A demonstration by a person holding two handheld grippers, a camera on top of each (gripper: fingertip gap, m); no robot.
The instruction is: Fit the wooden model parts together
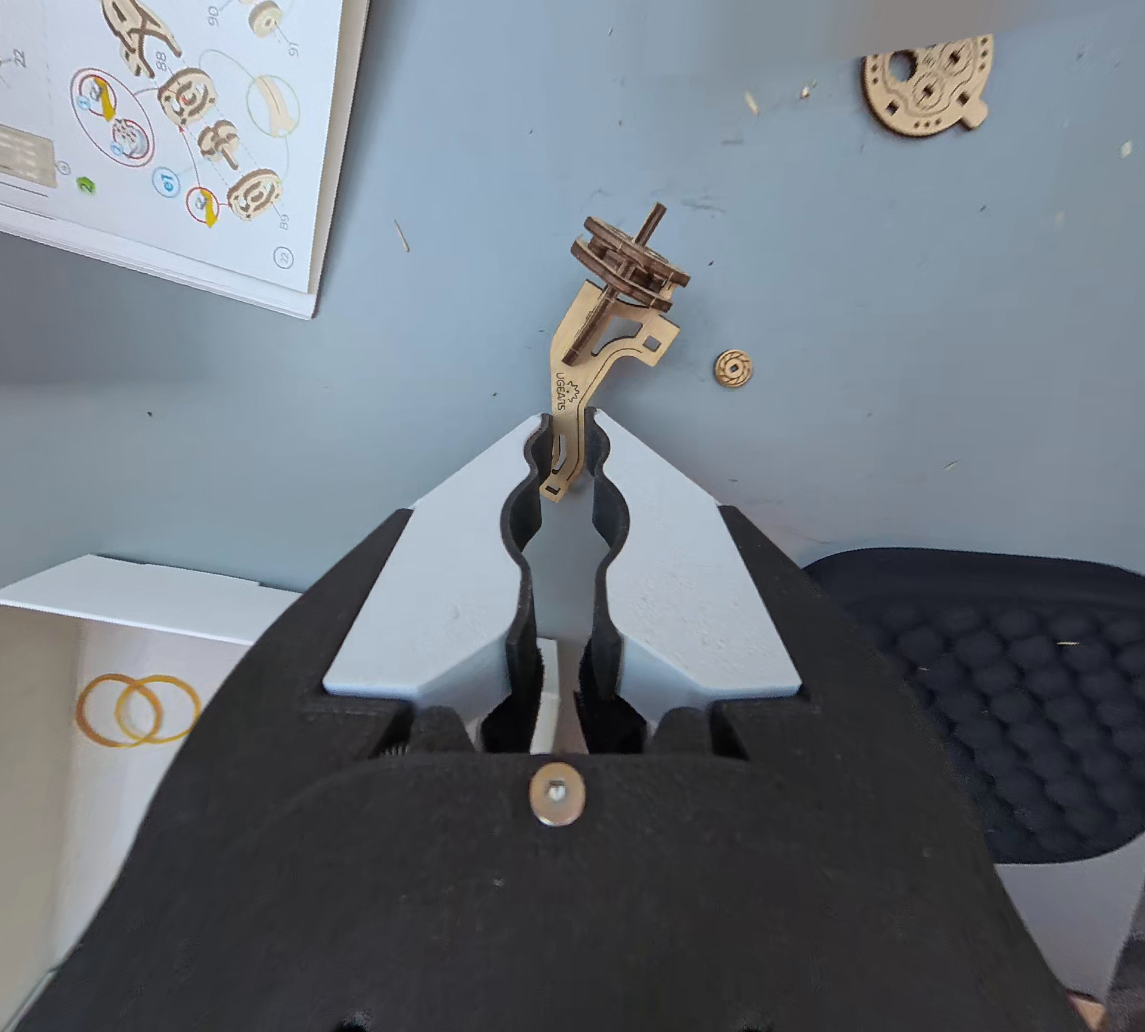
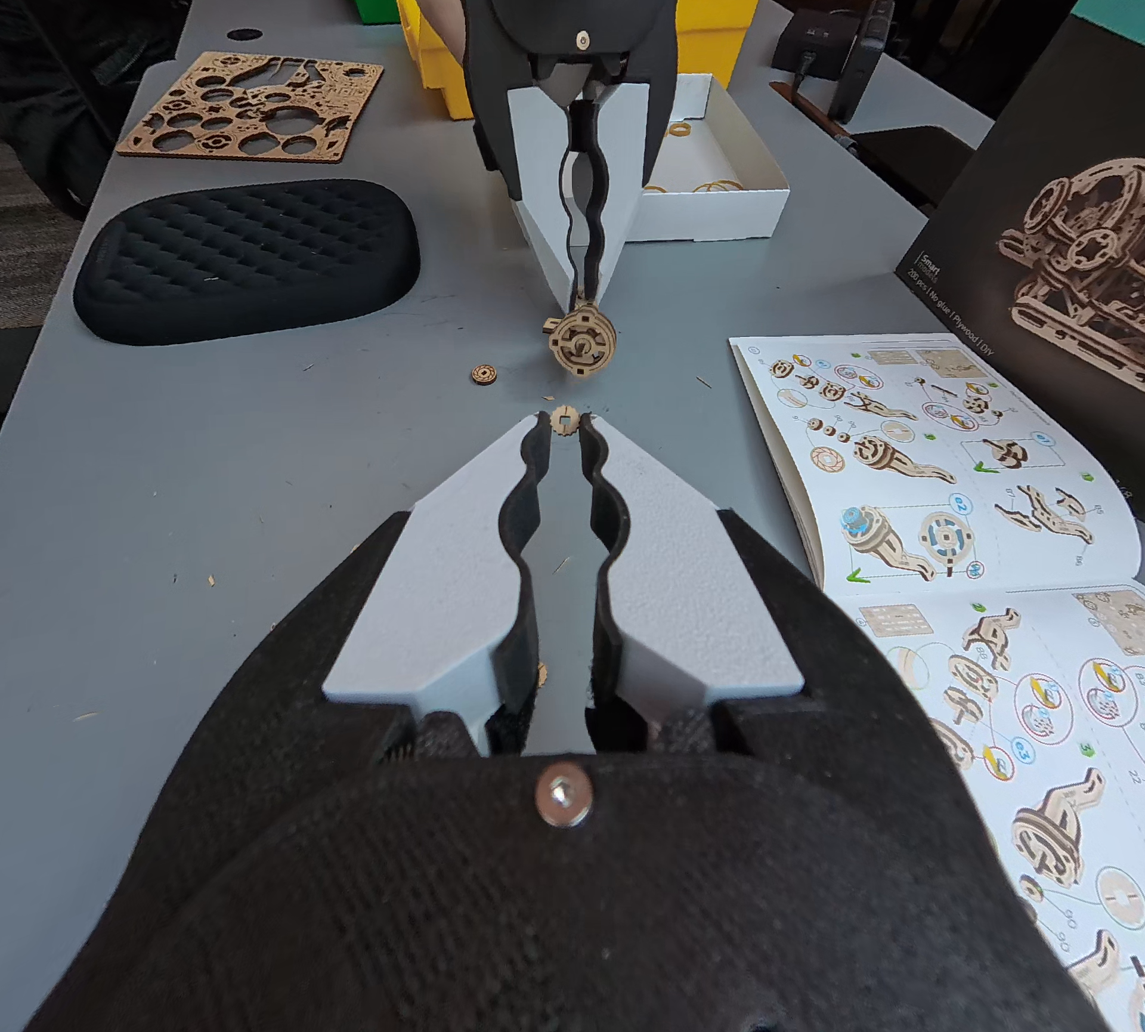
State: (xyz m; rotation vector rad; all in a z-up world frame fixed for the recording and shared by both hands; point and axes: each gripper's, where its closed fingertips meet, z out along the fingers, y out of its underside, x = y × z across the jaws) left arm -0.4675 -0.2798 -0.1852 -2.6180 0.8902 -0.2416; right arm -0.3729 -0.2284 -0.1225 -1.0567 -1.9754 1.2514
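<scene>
A: What has the left gripper got?

B: It is clamped on the thin end of a wooden arm piece. That piece rises toward the middle of the left wrist view, with stacked discs and a thin peg at its top.

A: And the right gripper?

B: Its tips pinch a small toothed wheel with a square hole, at the centre of the right wrist view. The arm piece hangs just above it in the frame, discs and peg facing the wheel, a small gap between them.

A: Anything loose on the grey table?

B: A small ring-shaped disc lies left of the arm piece. A punched-out wooden sheet sits at upper left, a black cushion below it, and an open instruction booklet at right.
</scene>
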